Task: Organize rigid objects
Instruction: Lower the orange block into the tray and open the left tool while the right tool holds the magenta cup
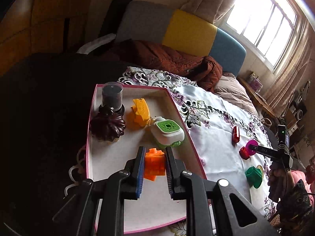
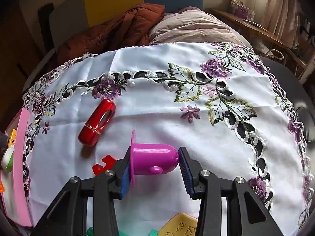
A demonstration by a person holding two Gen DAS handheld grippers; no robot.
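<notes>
Orange plastic filled the left gripper (image 1: 153,165): its jaws were clenched on an orange block toy (image 1: 154,164), held just above the white floor of the pink-rimmed box (image 1: 189,137). Beyond the jaws, inside the box, lay a white and green gadget (image 1: 167,132), a yellow plastic piece (image 1: 140,111) further on, and to the left of them a dark fluted mould (image 1: 107,124) with a clear cylinder of dark content (image 1: 112,96) behind it.

The right gripper (image 2: 155,167) had its jaws grasping a magenta cup-shaped piece (image 2: 153,162) lying on its side, the flange against the left pad and the rounded end against the right pad, over the embroidered white cloth (image 2: 177,118) of the worktop. Left of those jaws and further away, a red capsule-shaped case (image 2: 97,122) rested on the cloth. A red puzzle-like piece (image 2: 103,164) lay just beside the left jaw. Below the jaws, a yellow patterned piece (image 2: 179,226) and a green piece (image 2: 90,232) showed at the edge of the view.
</notes>
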